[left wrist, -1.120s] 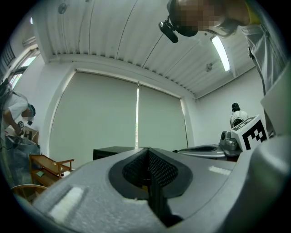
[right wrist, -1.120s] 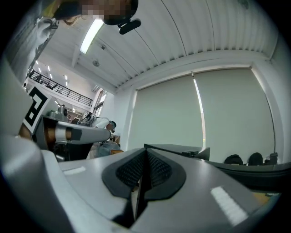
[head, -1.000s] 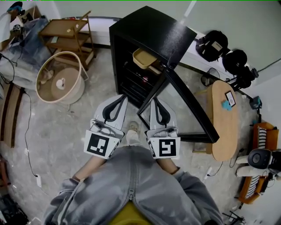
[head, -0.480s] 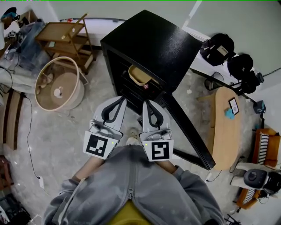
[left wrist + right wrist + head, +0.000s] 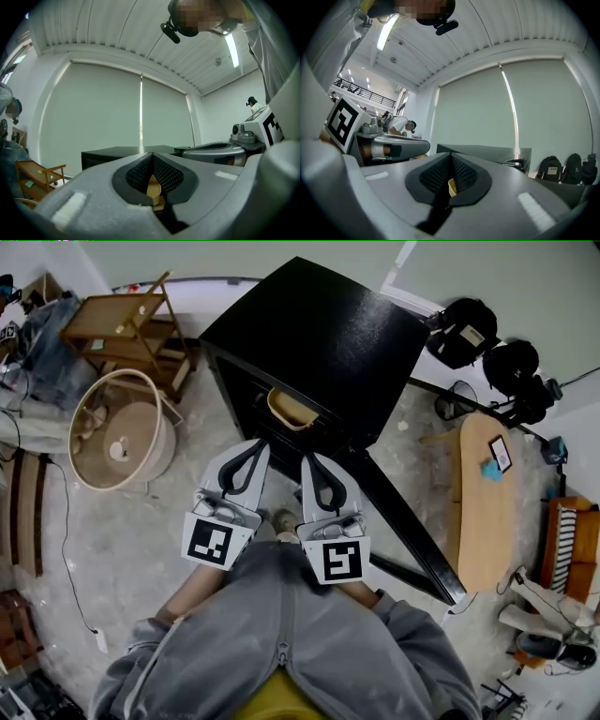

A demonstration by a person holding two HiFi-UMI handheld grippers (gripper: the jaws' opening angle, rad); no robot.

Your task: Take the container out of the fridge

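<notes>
tan, shallow plastic container [image 5: 291, 409] sits on an upper shelf inside the square black mini fridge [image 5: 319, 329], just under the fridge's top panel and near the front edge of the shelf. the fridge's black glass-fronted door [image 5: 398, 512] stands swung wide open to the person's right. the left gripper [image 5: 255, 449] and the right gripper [image 5: 312, 461], both grey and white with square-marker cubes, are held side by side in front of the open fridge, tips pointing toward it and apart from the container. each gripper has its jaws pressed together with nothing pinched between them; in both gripper views a sliver of the tan container shows beyond the gap below the meeting pads. the person wears a grey zip hoodie [image 5: 281, 643]. a round pale wooden drum [image 5: 89, 409] stands on the floor to the left, and an oval light-wood table [image 5: 483, 512] stands to the right.
</notes>
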